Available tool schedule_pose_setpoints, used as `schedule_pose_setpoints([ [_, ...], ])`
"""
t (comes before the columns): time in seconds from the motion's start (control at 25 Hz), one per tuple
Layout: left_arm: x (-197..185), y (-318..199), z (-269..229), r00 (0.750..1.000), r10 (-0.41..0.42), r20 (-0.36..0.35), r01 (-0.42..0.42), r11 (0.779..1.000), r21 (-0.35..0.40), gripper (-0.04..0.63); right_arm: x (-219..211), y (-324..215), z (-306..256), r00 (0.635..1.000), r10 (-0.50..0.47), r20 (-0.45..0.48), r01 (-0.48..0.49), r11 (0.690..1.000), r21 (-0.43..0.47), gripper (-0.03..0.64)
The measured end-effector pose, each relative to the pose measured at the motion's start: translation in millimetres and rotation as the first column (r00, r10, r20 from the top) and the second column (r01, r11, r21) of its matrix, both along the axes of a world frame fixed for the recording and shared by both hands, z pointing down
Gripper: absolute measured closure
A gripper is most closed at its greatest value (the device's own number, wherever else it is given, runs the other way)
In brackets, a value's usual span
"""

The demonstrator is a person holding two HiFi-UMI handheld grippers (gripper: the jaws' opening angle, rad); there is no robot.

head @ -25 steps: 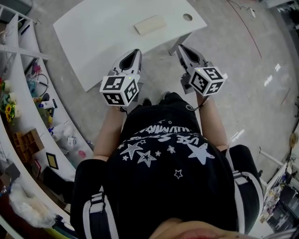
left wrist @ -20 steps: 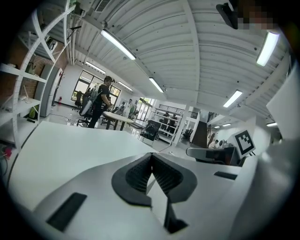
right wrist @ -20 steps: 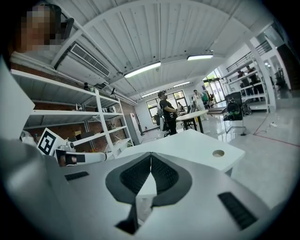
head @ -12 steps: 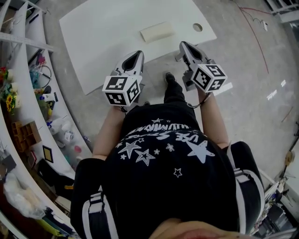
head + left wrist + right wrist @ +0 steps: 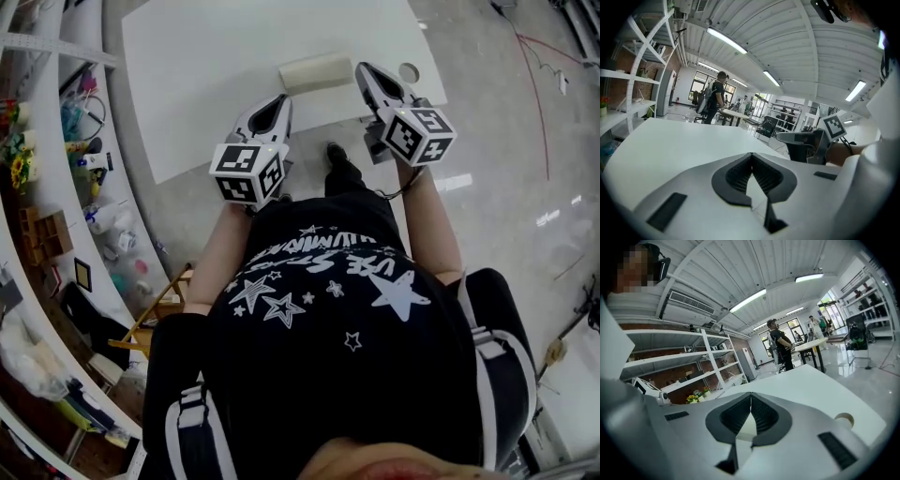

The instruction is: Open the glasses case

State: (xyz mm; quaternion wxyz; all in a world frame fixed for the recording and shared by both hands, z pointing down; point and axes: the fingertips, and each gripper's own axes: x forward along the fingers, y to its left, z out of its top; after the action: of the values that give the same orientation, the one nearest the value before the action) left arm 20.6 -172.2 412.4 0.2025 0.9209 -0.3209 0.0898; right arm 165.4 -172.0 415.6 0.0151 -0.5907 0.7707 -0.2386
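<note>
L claw (image 5: 278,100), R claw (image 5: 362,68) shut by white table (image 5: 206,56), shelving (image 5: 42,141).

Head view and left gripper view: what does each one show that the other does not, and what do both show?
Only the head view shows the pale glasses case lying closed on the table, the round hole in it and the person's black star-print shirt. Only the left gripper view shows the ceiling lights and a person standing at far desks. Both show the white table, the left tool, shut and empty, and the right tool with its marker cube.
</note>
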Motion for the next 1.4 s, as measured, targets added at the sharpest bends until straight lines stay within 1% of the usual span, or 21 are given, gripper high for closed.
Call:
schedule_pose_setpoints([
  [0.2, 23, -8, 19, 0.999, -0.029, 0.041, 0.03, 0.999, -0.02, 0.583, 11, -26, 8, 0.997, -0.073, 0.012, 0.073, 0.997, -0.016, 0.609],
  [0.36, 37, -16, 40, 0.994, -0.064, 0.089, 0.068, 0.997, -0.047, 0.583, 22, -37, 23, 0.989, -0.142, -0.034, 0.14, 0.989, -0.049, 0.609],
  [0.64, 51, -26, 79, 0.975, -0.135, 0.175, 0.154, 0.983, -0.1, 0.583, 40, -56, 44, 0.971, -0.236, -0.049, 0.23, 0.968, -0.1, 0.609],
  [0.72, 54, -30, 89, 0.968, -0.163, 0.193, 0.187, 0.976, -0.116, 0.583, 40, -61, 47, 0.959, -0.278, -0.063, 0.27, 0.957, -0.106, 0.609],
  [0.84, 56, -35, 103, 0.954, -0.204, 0.218, 0.238, 0.961, -0.14, 0.583, 40, -65, 60, 0.933, -0.351, -0.081, 0.34, 0.932, -0.126, 0.609],
  [0.96, 58, -40, 115, 0.94, -0.241, 0.242, 0.283, 0.946, -0.158, 0.583, 43, -71, 70, 0.91, -0.408, -0.076, 0.395, 0.908, -0.141, 0.609],
  [1.08, 57, -53, 129, 0.918, -0.281, 0.279, 0.336, 0.926, -0.174, 0.583, 47, -88, 82, 0.893, -0.445, -0.067, 0.431, 0.888, -0.161, 0.609],
  [1.2, 53, -56, 139, 0.903, -0.292, 0.315, 0.361, 0.913, -0.19, 0.583, 45, -95, 87, 0.882, -0.467, -0.063, 0.451, 0.876, -0.17, 0.609],
  [1.32, 47, -52, 143, 0.895, -0.307, 0.324, 0.382, 0.902, -0.201, 0.583, 39, -91, 90, 0.857, -0.503, -0.111, 0.479, 0.858, -0.188, 0.609],
  [1.4, 48, -53, 142, 0.892, -0.317, 0.321, 0.391, 0.899, -0.199, 0.583, 35, -89, 94, 0.831, -0.536, -0.149, 0.505, 0.839, -0.202, 0.607],
])
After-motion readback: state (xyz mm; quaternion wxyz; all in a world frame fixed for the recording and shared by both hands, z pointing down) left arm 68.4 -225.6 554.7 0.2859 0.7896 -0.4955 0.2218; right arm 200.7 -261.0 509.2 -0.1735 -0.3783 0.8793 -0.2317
